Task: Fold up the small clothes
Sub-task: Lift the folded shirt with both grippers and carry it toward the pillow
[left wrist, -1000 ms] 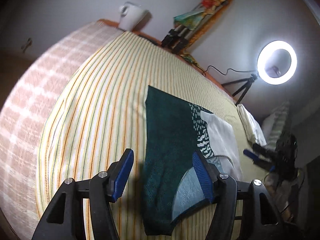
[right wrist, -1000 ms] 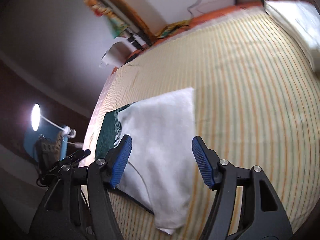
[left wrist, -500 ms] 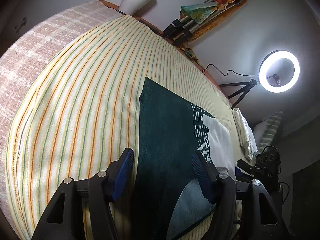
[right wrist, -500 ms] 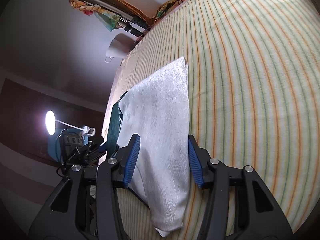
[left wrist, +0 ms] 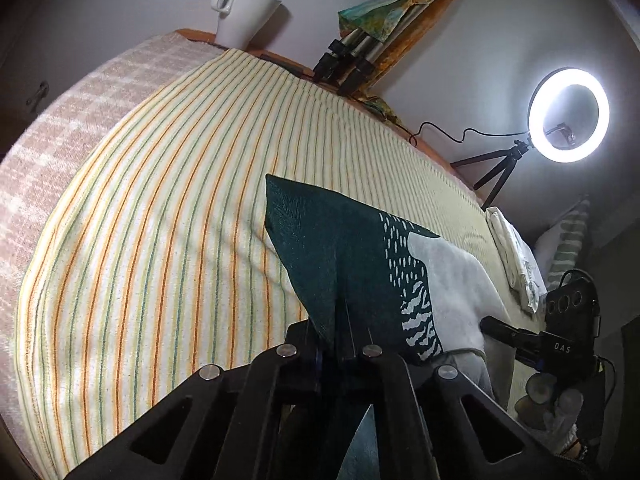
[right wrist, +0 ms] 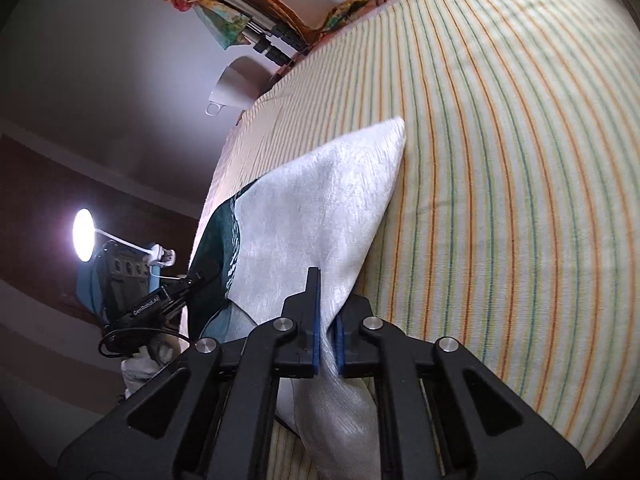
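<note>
Both claws just clamped: left gripper pinching cloth, right gripper too; free edge toward twelve o'clock.

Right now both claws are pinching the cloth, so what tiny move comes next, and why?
Probably lift both near corners a little and carry them toward the far edge. The left claw is shut on the dark green end of the cloth, the right claw on its white end, and the rest lies flat on the striped sheet.
</note>
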The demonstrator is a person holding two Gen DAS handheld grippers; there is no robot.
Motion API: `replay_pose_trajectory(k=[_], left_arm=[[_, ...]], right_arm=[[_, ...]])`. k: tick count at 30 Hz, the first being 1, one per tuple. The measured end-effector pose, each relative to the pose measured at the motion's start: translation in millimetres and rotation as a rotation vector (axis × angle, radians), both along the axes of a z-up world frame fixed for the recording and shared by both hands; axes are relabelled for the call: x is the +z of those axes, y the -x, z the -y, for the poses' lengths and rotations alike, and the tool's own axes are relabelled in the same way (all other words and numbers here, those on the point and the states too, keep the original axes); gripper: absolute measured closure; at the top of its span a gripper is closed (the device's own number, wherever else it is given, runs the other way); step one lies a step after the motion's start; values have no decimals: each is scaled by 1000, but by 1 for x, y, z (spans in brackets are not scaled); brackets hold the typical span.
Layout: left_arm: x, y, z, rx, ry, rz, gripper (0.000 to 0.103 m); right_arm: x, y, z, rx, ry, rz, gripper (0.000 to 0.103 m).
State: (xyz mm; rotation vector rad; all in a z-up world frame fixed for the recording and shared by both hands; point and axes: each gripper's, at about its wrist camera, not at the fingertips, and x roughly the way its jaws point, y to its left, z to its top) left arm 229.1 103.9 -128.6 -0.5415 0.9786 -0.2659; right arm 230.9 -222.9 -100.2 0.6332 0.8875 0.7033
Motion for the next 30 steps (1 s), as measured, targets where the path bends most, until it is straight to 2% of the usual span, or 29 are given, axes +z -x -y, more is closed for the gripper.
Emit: replay_pose_trajectory(k=[7, 11, 13, 21, 30], left_arm=[[41, 9, 20, -38, -72, 97, 103], [53, 11, 30, -54, -92, 123, 103], [55, 12, 33, -58, -69, 120, 103], [75, 6, 62, -98, -71, 152, 103], [100, -30, 130, -186, -57, 194, 103]], right_arm=[[40, 15, 3, -8, 77, 110, 99], [54, 20, 7, -6, 95, 145, 99], [58, 22, 11, -13, 95, 152, 99], [72, 36, 38, -45, 119, 195, 99], [97, 43, 94, -105, 155, 251, 99]])
